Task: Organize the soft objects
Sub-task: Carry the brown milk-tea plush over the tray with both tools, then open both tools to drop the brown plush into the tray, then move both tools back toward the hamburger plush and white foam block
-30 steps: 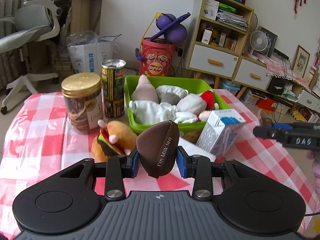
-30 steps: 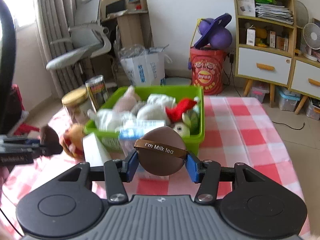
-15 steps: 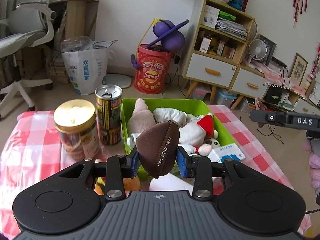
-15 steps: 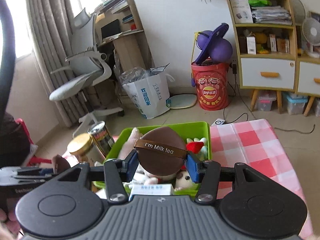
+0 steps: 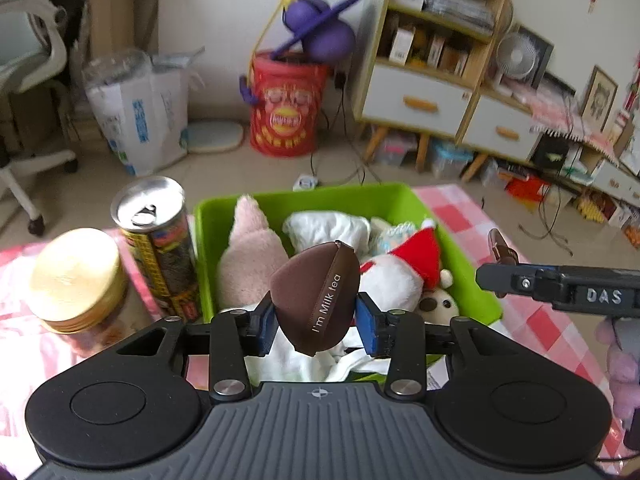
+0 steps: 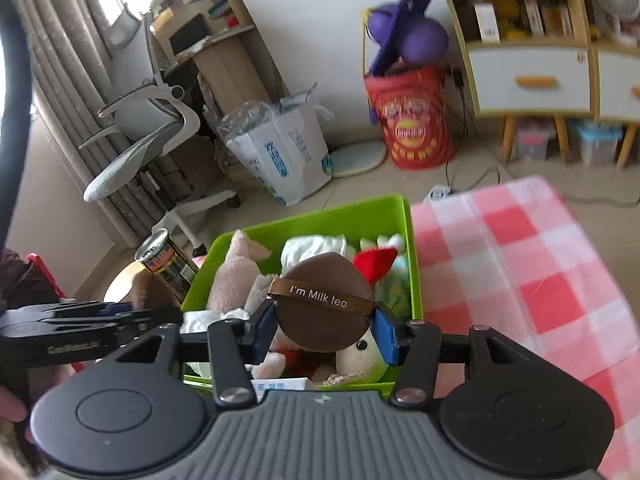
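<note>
Two brown puffs, left gripper (image 5: 316, 318) pinching one, right gripper (image 6: 324, 334) another, above green bin (image 5: 464, 276), can (image 5: 158, 248) beside.

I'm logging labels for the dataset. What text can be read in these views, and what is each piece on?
"I'm Milk tea": ribbon on the teardrop brown puff in the left gripper.
"I'm Milk tea": ribbon on the round brown puff in the right gripper.
"DAS": label on the right gripper's side, seen from the left wrist.
Too blurred to read: can, white bag, red bucket, shelf boxes.
</note>
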A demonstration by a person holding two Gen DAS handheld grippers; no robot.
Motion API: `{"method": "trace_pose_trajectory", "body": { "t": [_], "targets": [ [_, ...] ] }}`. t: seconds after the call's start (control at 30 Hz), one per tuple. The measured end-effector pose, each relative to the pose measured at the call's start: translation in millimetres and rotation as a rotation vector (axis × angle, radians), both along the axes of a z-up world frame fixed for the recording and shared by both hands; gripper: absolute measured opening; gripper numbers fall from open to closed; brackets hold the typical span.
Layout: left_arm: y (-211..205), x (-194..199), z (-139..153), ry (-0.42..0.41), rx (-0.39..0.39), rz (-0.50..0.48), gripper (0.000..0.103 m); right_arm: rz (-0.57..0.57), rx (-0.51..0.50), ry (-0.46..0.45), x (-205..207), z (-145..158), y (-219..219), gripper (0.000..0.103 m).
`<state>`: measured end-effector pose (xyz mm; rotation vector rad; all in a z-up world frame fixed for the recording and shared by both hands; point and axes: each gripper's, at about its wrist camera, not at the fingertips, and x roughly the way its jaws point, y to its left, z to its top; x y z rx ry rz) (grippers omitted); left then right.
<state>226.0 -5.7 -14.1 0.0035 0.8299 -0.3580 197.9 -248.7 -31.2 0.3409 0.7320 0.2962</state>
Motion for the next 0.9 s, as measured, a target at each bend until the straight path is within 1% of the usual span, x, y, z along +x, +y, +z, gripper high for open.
{"method": "trace_pose_trajectory", "body": {
  "t": [0.07, 0.2, 0.43, 0.53, 0.57, 0.6, 0.63, 0.67, 0.7, 0.8, 0.9],
  "targets": [
    [-2, 8, -9, 0.026, 0.007, 0.004, 0.042, -0.002, 0.006, 0.018, 5, -8, 0, 0.034],
    [-4, 18, -22, 0.065, -0.006, 0.014, 0.043, -0.013, 0.034, 0.044, 9, -17, -2, 0.034],
    [-7, 21, -27, 0.065, 0.0, 0.027, 0.044, -0.025, 0.047, 0.068, 10, -25, -5, 0.034],
    [-11, 22, -26, 0.059, -0.001, 0.027, 0.048, -0.024, 0.054, 0.074, 9, -26, -3, 0.035],
    [-10, 21, -26, 0.055, -0.007, 0.023, 0.054, -0.023, 0.057, 0.074, 10, -26, -3, 0.036],
    [-10, 21, -26, 0.051, -0.013, 0.021, 0.059, -0.02, 0.062, 0.07, 9, -26, -3, 0.041],
    [-10, 19, -26, 0.042, -0.017, 0.021, 0.071, -0.019, 0.068, 0.067, 9, -25, -2, 0.046],
    [-10, 17, -25, 0.028, -0.018, 0.027, 0.077, -0.024, 0.075, 0.066, 10, -25, -4, 0.06],
    [-9, 15, -23, 0.012, -0.019, 0.03, 0.077, -0.034, 0.082, 0.066, 10, -24, -5, 0.065],
    [-6, 13, -20, 0.011, -0.029, 0.035, 0.079, -0.036, 0.1, 0.051, 7, -19, -7, 0.065],
    [0, 4, -14, -0.003, -0.039, 0.048, 0.081, -0.044, 0.091, 0.044, 5, -13, -6, 0.065]
  ]
}}
